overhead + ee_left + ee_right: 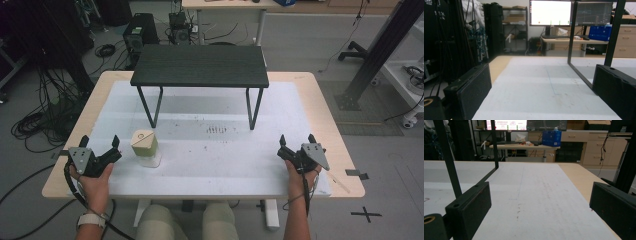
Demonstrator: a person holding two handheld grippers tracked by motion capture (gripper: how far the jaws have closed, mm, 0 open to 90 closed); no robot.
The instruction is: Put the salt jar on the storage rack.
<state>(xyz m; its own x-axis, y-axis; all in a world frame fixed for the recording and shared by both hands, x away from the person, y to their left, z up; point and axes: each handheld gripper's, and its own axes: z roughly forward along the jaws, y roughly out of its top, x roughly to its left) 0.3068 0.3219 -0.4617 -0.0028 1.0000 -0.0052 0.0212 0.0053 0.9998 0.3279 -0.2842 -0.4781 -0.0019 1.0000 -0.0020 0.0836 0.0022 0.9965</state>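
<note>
**Both jaws wide, mat open ahead**

My left gripper (99, 148) and right gripper (298, 145) rest near the table's (320, 107) front corners, jaws spread wide, holding nothing. White mat (215, 150) lies bare between them. A small beige-and-green container (145, 148) stands just beside my left gripper. Farther back, the black shelf's (200, 65) thin legs (254, 107) stand on the mat, narrowing forward room.

Table (320, 107): light wood top, white mat (210, 150) over most of it.
Stand (200, 65): black, on thin legs, at the mat's far side.
Block (144, 145): pale green and cream, on the mat near its left front.
Monitors (550, 12): lit, on a desk (574, 41) beyond.
Bin (551, 138): blue, on that desk.
</note>
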